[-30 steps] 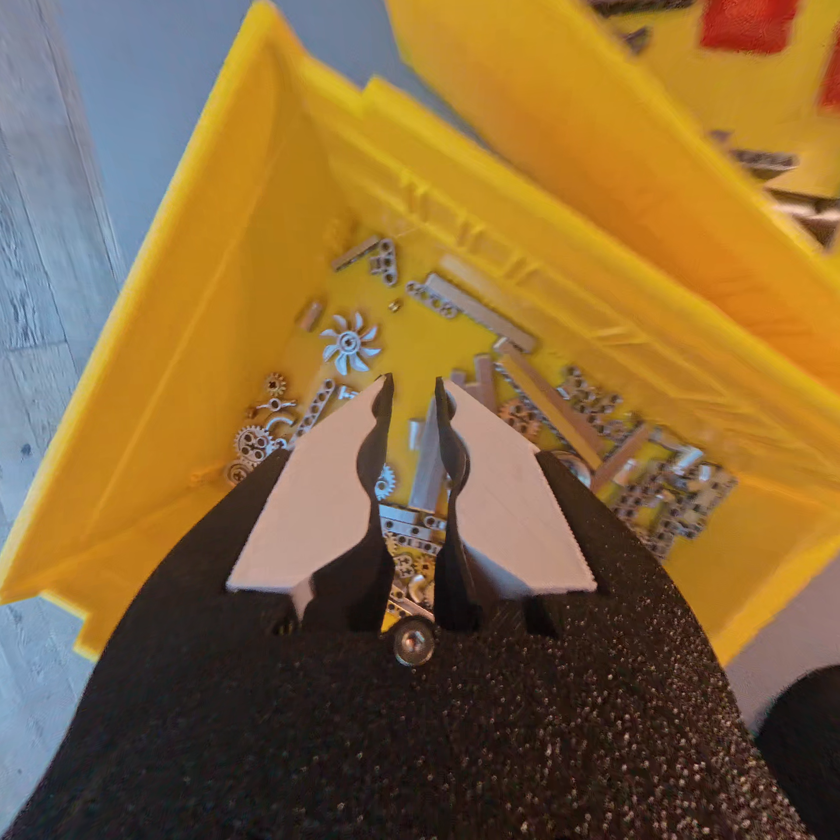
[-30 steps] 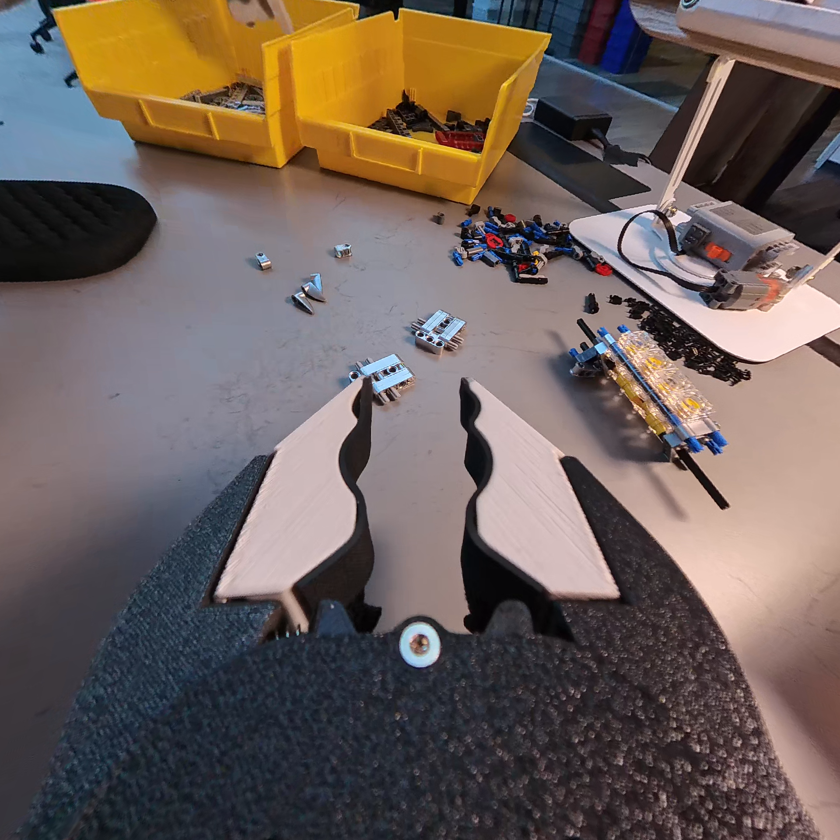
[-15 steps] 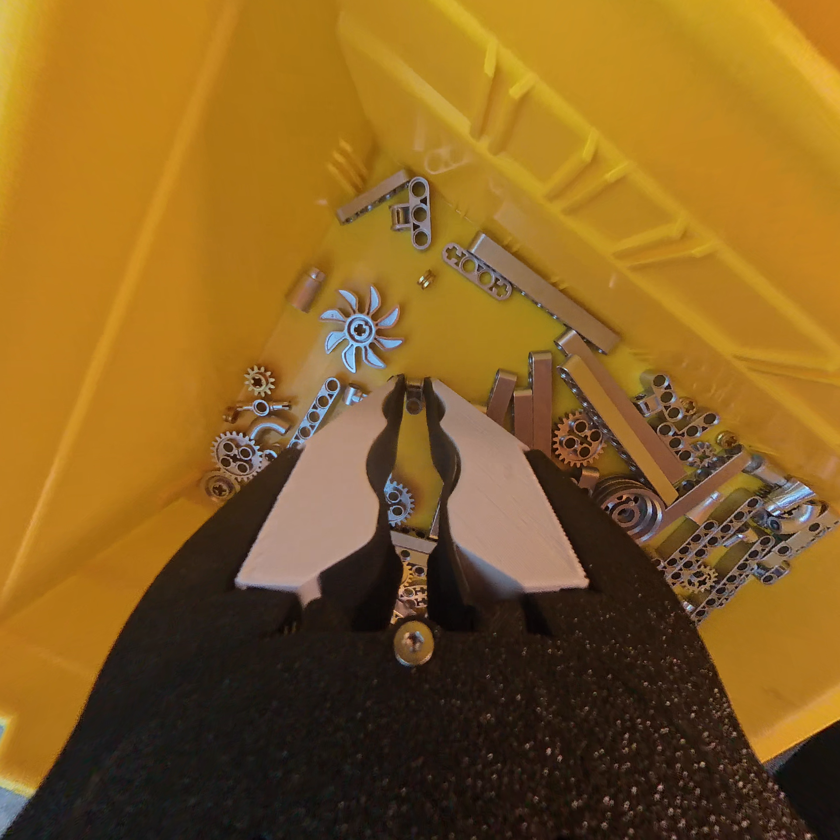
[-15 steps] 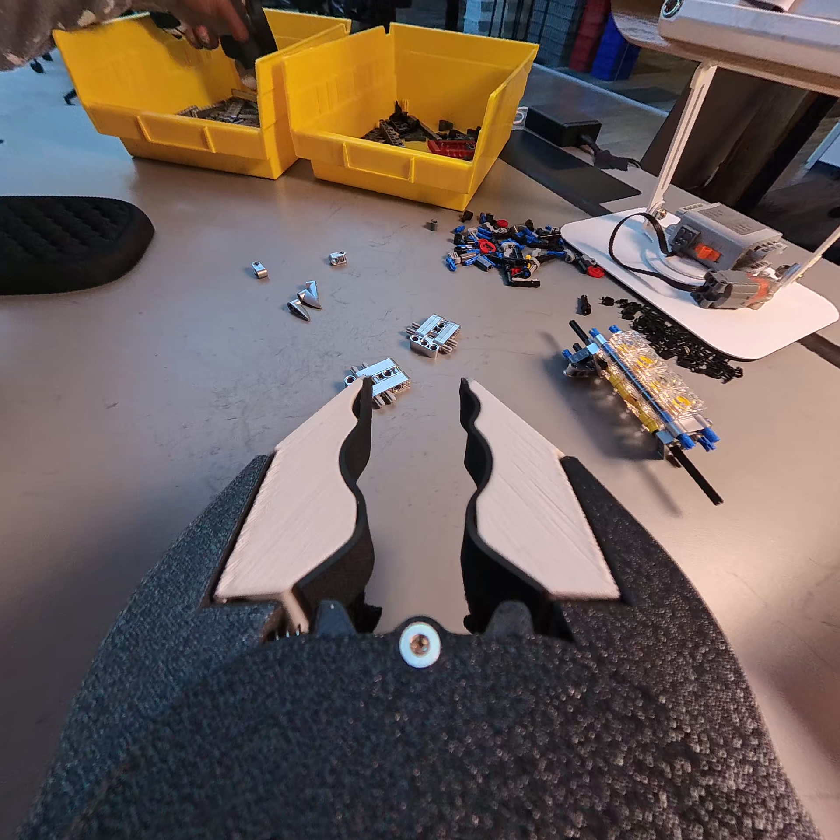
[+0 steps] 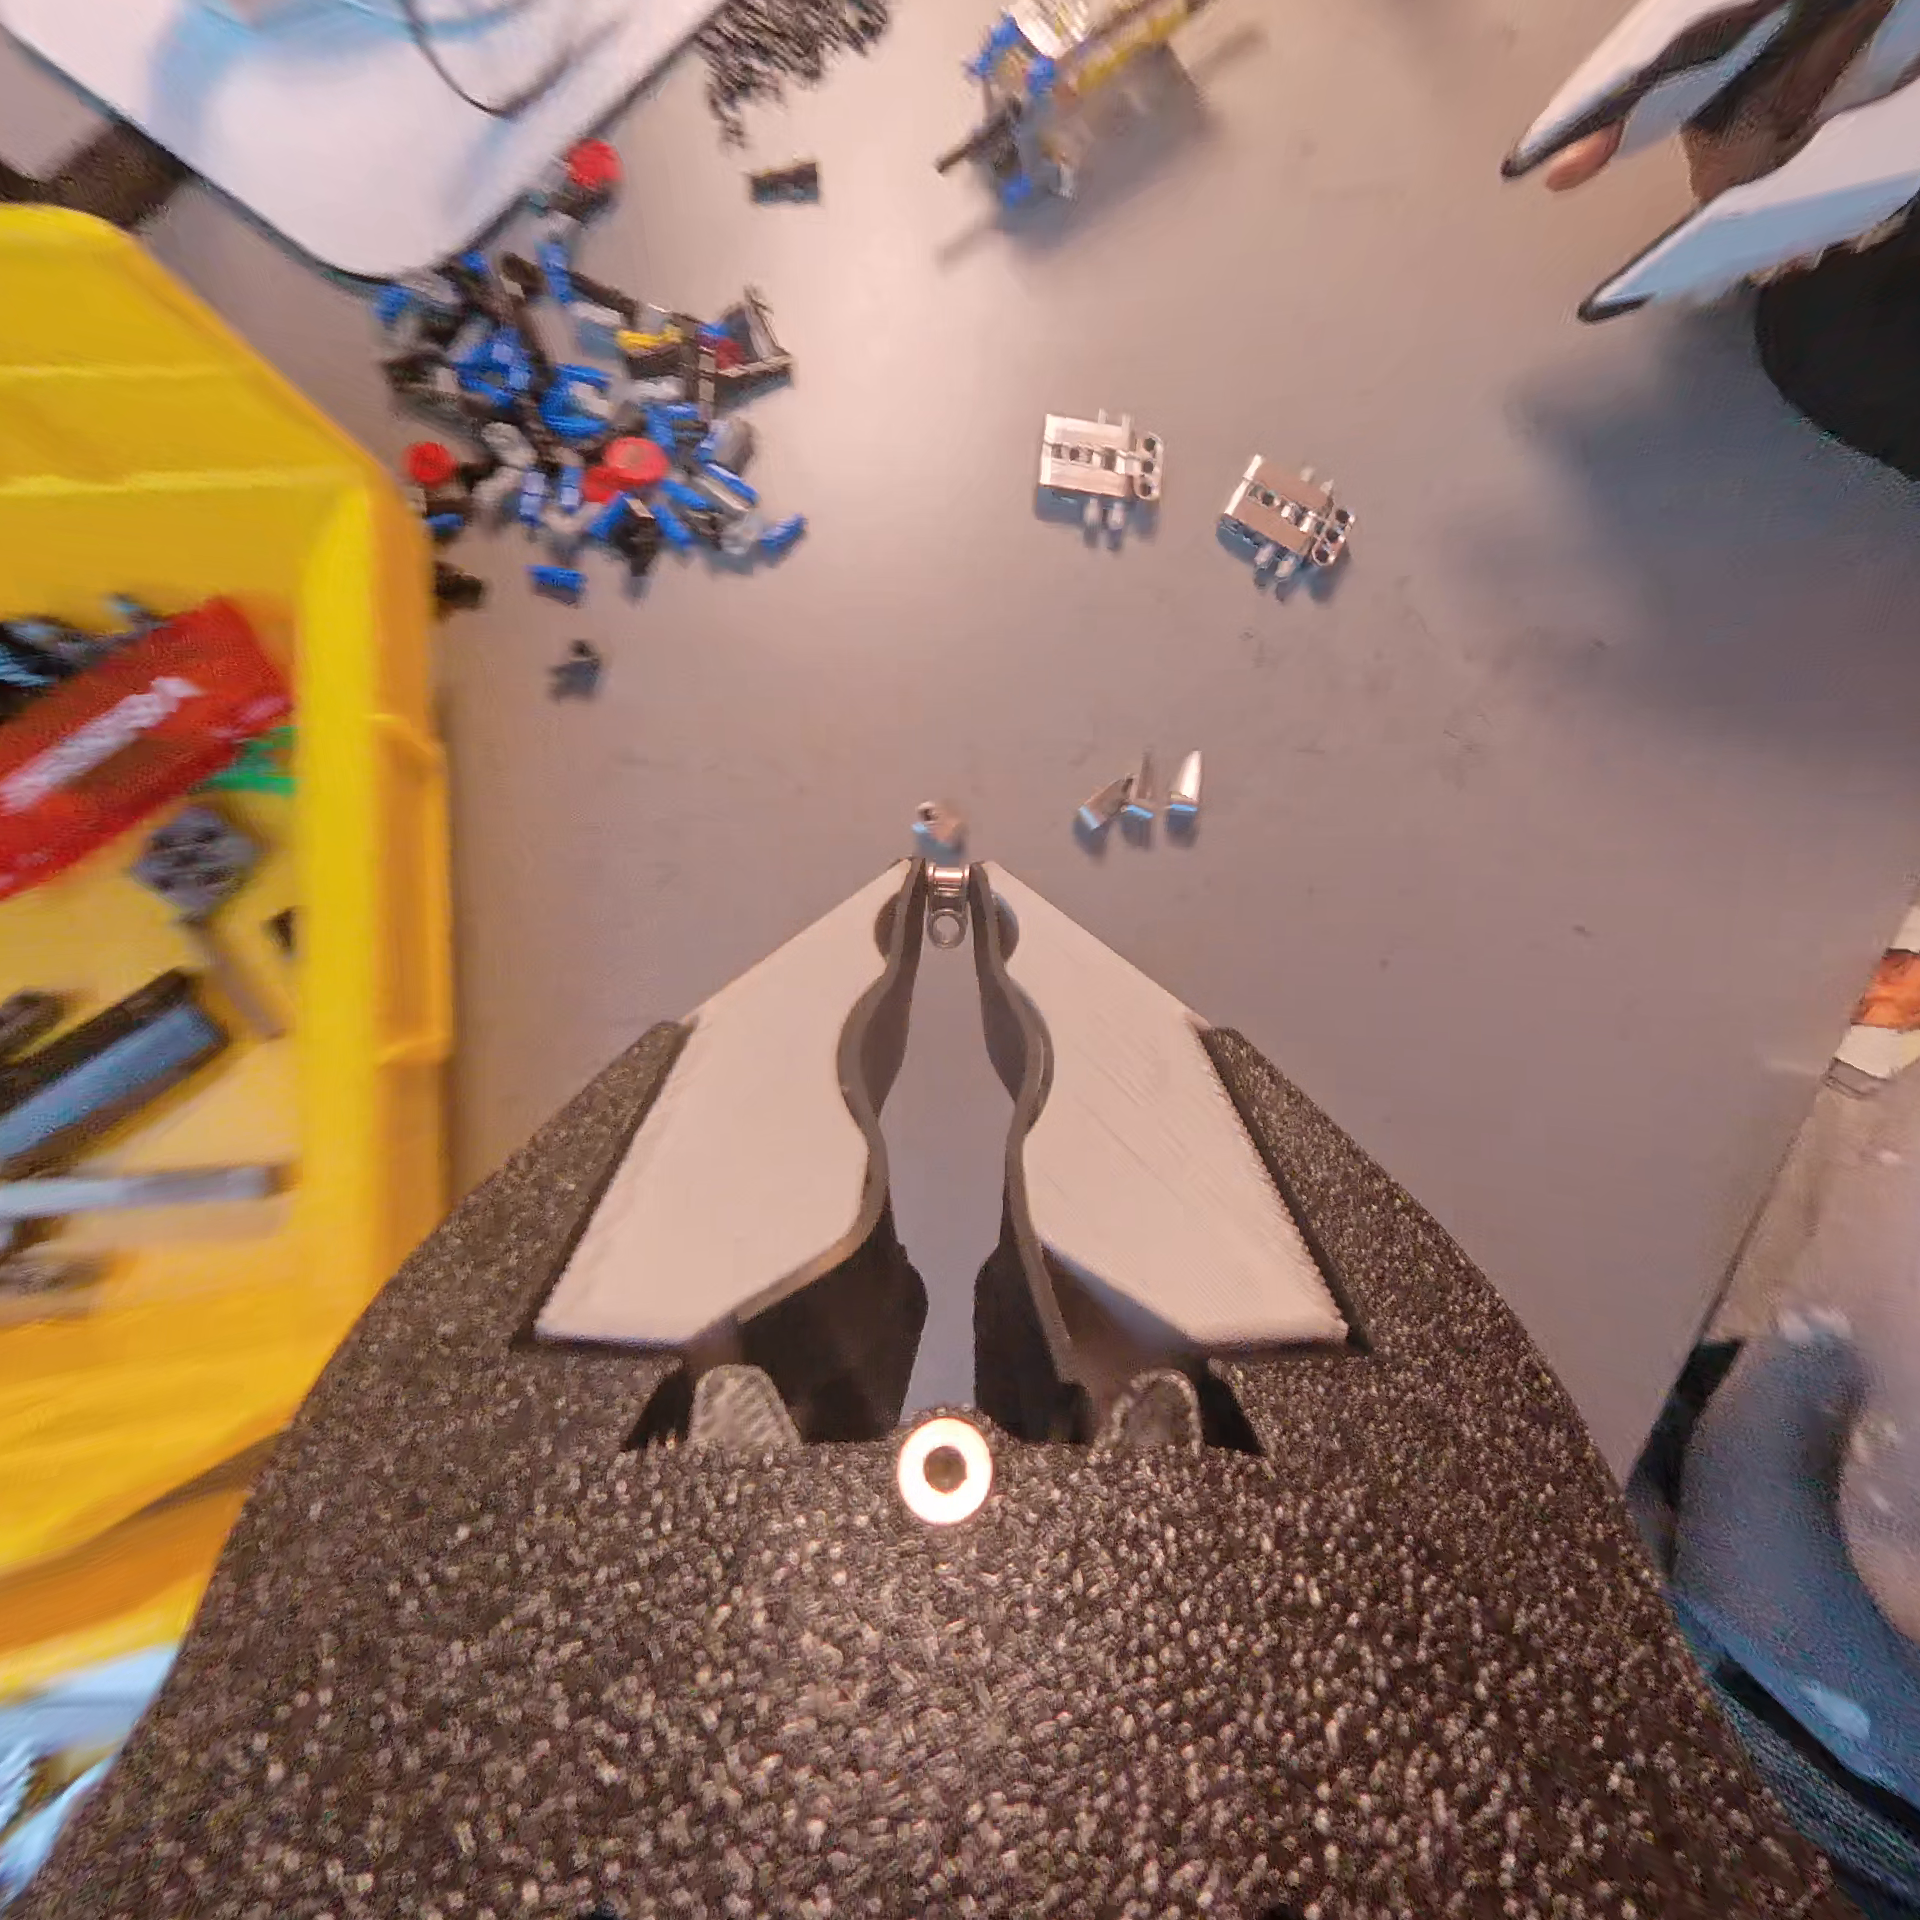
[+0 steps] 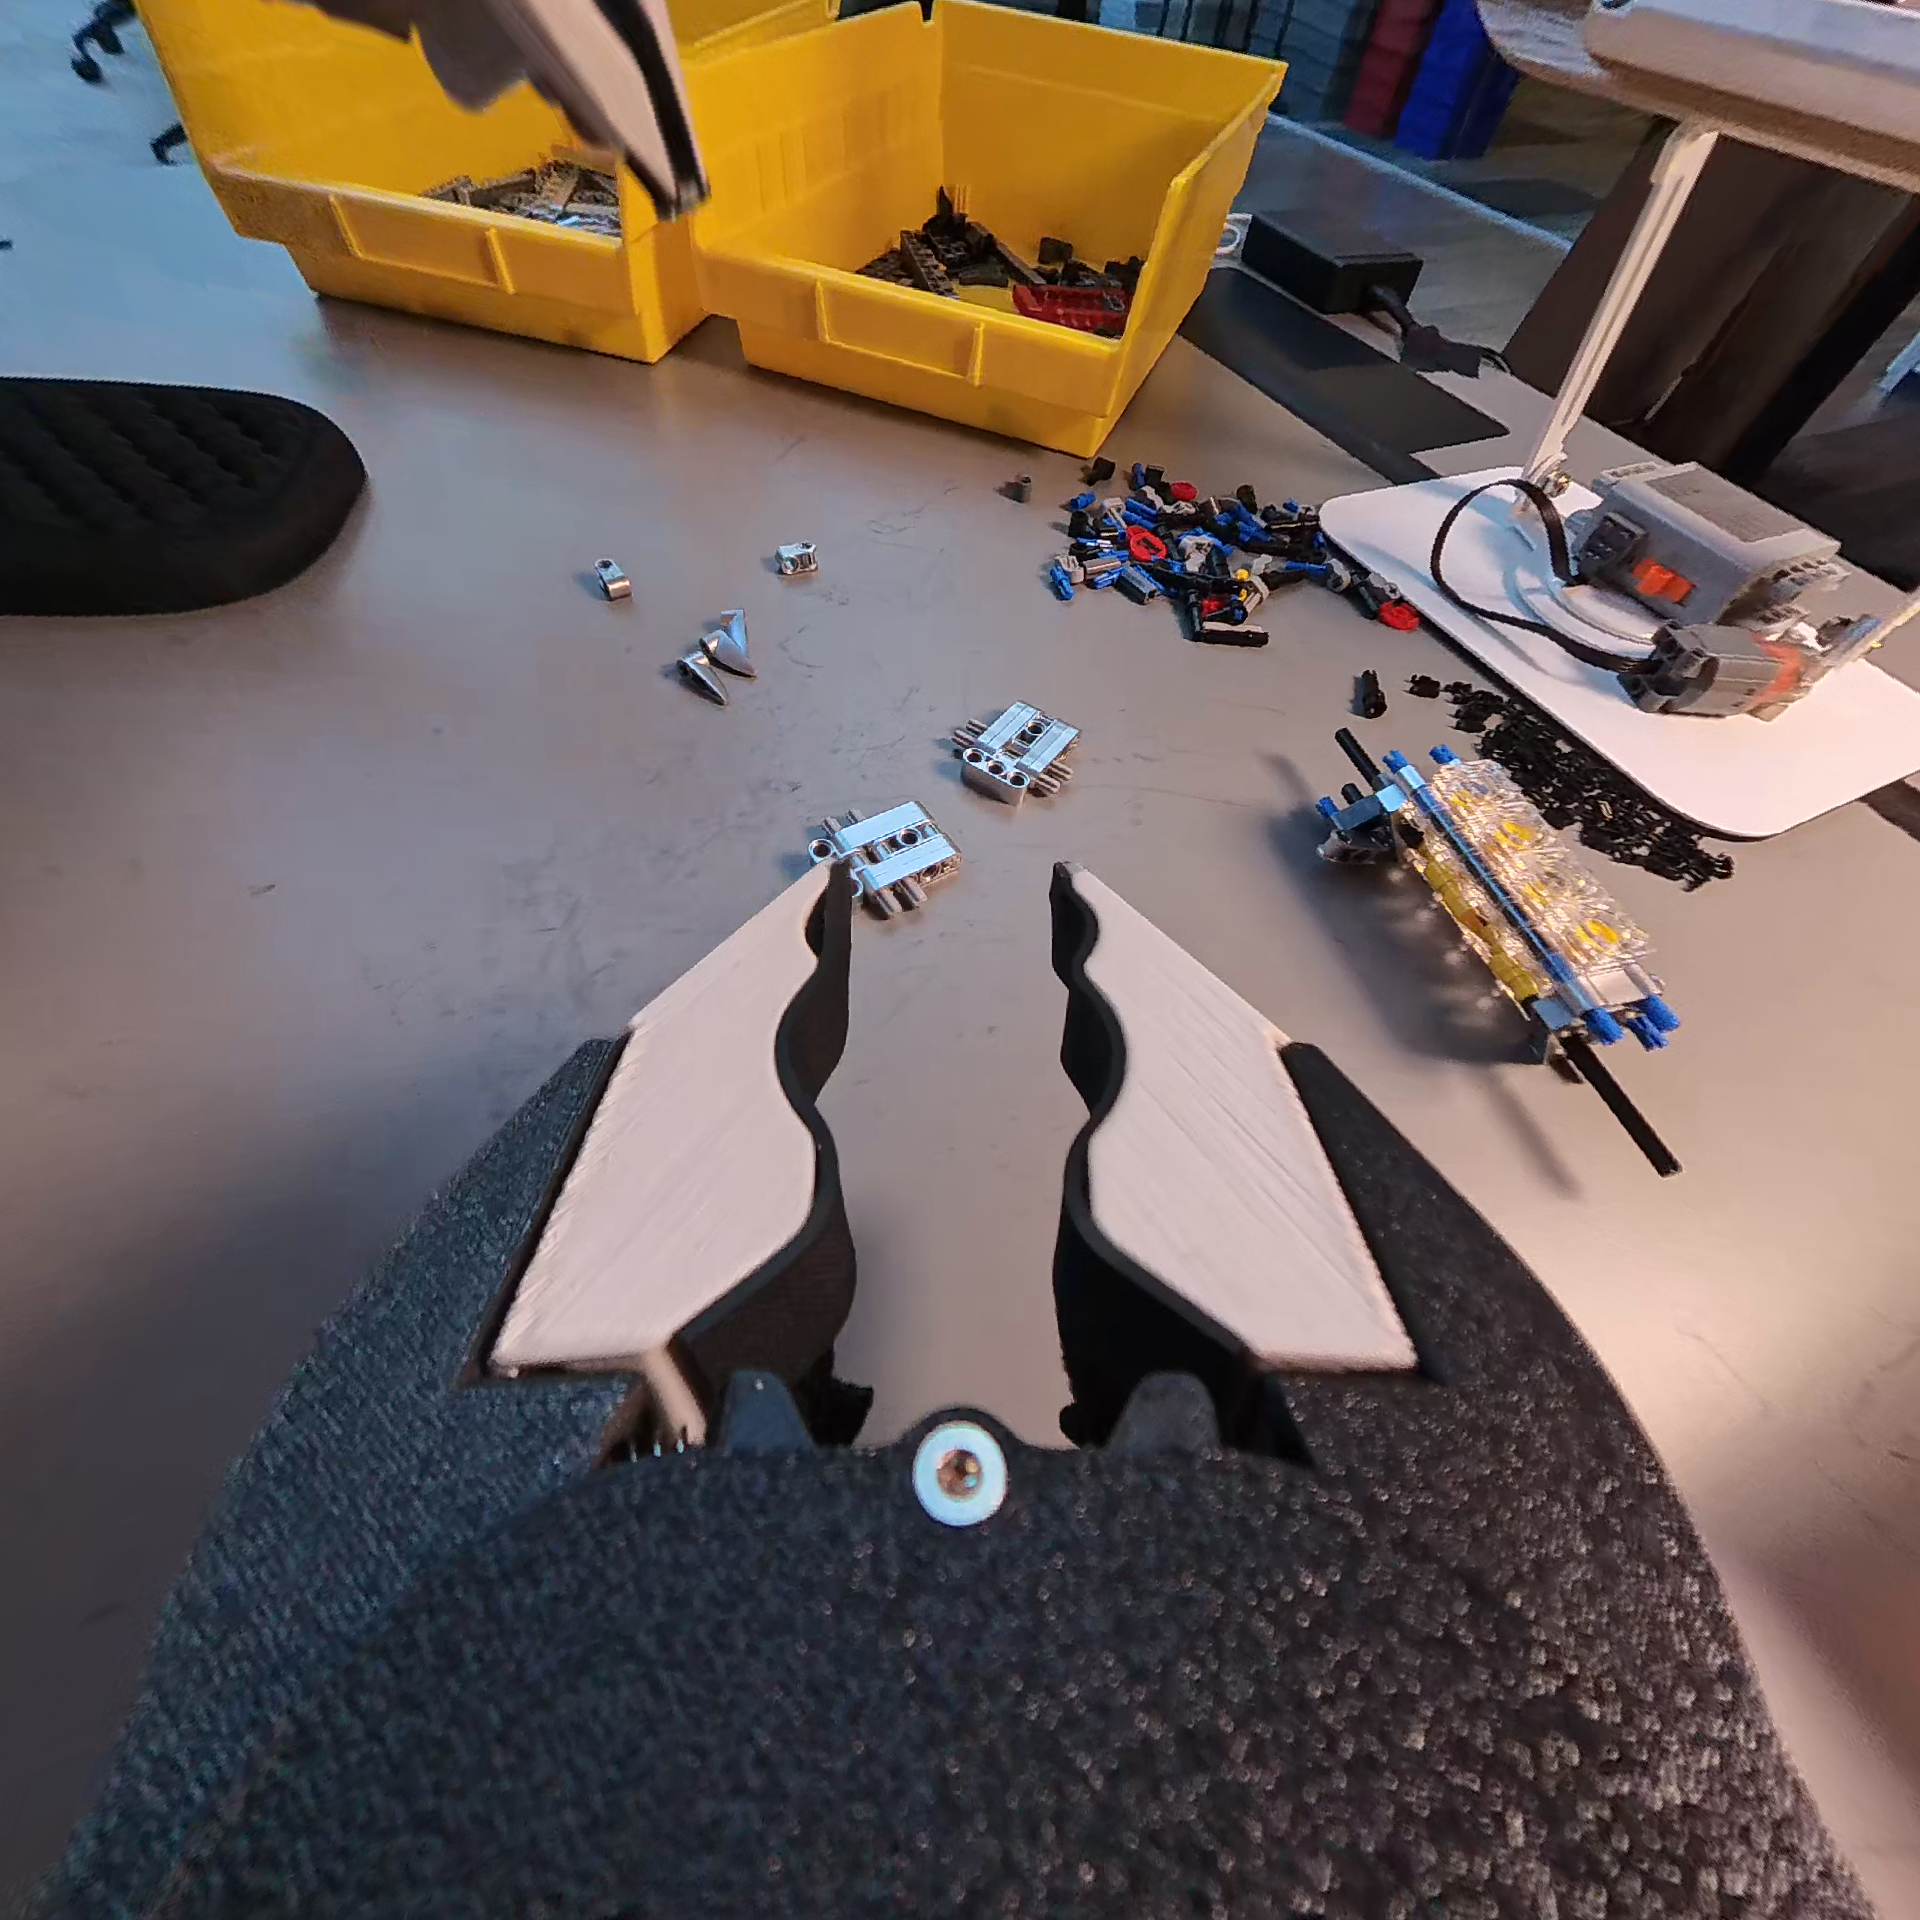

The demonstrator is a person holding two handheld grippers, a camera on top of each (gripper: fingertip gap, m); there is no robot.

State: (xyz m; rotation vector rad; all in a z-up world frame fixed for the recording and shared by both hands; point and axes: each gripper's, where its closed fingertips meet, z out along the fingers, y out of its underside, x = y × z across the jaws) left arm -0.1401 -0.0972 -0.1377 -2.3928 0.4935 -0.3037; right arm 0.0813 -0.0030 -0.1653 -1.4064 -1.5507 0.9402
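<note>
My left gripper [image 5: 945,871] is shut on a small grey connector piece [image 5: 947,914] and holds it above the grey table. Another small grey piece [image 5: 935,826] lies just beyond its tips, with three grey cone pieces [image 5: 1138,805] to its right. In the right wrist view the left gripper [image 6: 592,94] shows blurred above the yellow bins. My right gripper [image 6: 951,883] is open and empty, low over the table. A grey pinned block [image 6: 888,847] lies just past its left fingertip, and a second one [image 6: 1018,753] lies farther on.
Two yellow bins [image 6: 468,249] [image 6: 987,343] with loose parts stand at the back. A pile of blue, black and red pieces [image 6: 1195,551], a clear-and-yellow assembly [image 6: 1496,914], a white board [image 6: 1714,769] with a grey motor, and a black pad [image 6: 135,499] lie around. Spacing between my two grippers at the tips: around 25 cm. My right gripper is the nearer one to the grey pinned block [image 6: 888,847]: about 8 cm, against 20 cm. Look for it in the left wrist view [image 5: 1299,510] too.
My left gripper closed on the small grey piece inside the yellow bin, then lifted out and swung over the table. My right gripper stayed open and hardly moved.
</note>
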